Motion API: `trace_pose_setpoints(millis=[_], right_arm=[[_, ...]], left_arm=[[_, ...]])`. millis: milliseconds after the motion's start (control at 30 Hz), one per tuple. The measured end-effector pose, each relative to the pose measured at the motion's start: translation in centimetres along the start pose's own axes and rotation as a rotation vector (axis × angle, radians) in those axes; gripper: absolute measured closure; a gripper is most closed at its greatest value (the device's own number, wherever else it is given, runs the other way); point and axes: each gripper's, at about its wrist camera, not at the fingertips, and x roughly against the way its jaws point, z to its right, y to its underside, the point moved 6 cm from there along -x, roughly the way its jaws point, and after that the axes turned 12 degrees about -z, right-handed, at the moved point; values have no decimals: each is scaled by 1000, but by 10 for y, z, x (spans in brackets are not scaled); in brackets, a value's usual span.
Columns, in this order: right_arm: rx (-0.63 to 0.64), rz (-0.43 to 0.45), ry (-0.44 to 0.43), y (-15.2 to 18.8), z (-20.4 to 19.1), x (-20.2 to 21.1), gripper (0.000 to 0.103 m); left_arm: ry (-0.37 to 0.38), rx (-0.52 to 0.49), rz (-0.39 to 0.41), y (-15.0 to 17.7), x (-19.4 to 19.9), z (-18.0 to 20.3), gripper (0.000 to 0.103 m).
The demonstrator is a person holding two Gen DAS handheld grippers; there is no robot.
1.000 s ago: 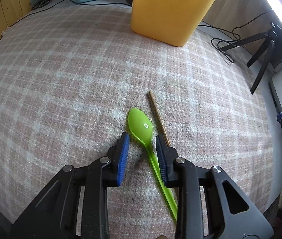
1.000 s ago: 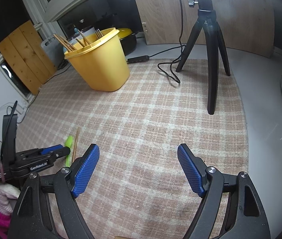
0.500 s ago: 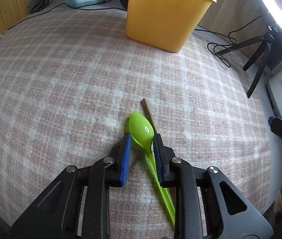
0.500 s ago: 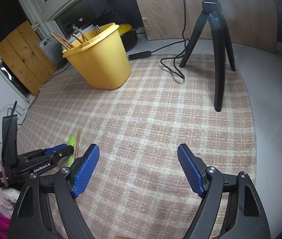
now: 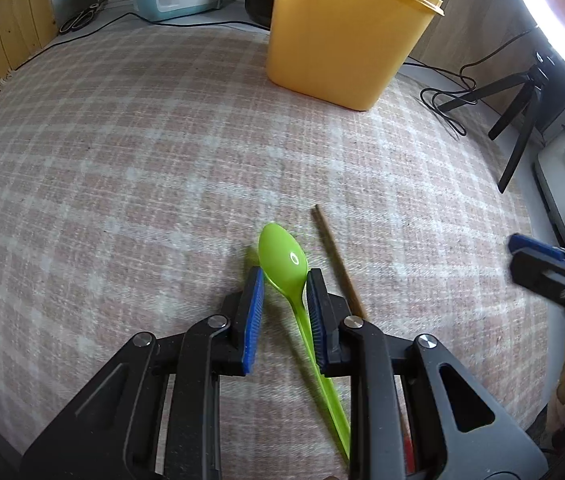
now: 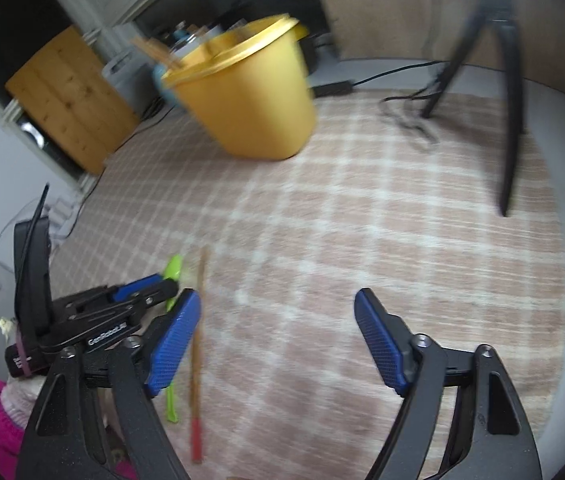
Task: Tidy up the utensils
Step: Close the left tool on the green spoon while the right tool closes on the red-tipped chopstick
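Looking along your left gripper [image 5: 281, 280], you have the green plastic spoon [image 5: 287, 266] between the two blue pads [image 5: 253, 312], which stand narrow around the neck just behind the bowl. The right-hand pad looks to be against the handle; whether the left one presses too you cannot tell from here, as a sliver of cloth shows beside it. The spoon lies on the pink plaid cloth [image 5: 130, 168], its handle running back under the gripper. Just beside it on the right lies a wooden chopstick [image 5: 336, 258], roughly parallel and apart from the spoon. Farther up the cloth stands the yellow utensil bin [image 5: 338, 40] with a stick poking over its rim. Your right gripper [image 5: 546, 272] shows blurred at the right edge.

Turning to the right wrist view, your right gripper [image 6: 278, 340] has its jaws wide with only bare cloth between them, and they have just been closing a little. The picture is smeared, yet the chopstick [image 6: 198, 340] can be seen just inside the left-hand pad [image 6: 172, 346], red at its near end. The left gripper [image 6: 142, 292] sits over the spoon [image 6: 172, 270] at lower left. The bin [image 6: 250, 96] stands well beyond, utensils showing inside, and a black tripod [image 6: 510, 92] stands at upper right.
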Motion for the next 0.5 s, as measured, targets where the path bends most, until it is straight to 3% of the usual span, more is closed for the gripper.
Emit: trace_pose_setpoints(millis=[133, 200, 300, 367, 500], right_arm=[[57, -111, -51, -5, -28, -36, 57], [78, -154, -49, -8, -39, -50, 72], [111, -217, -30, -16, -54, -70, 77], [116, -259, -19, -21, -62, -82, 80], [127, -325, 33, -32, -70, -100, 82]], left_arm=[[6, 5, -2, 4, 2, -12, 82], [12, 9, -5, 6, 4, -20, 82], [21, 19, -6, 8, 7, -33, 83], [25, 28, -11, 10, 8, -40, 103], [56, 42, -9, 11, 10, -52, 103]])
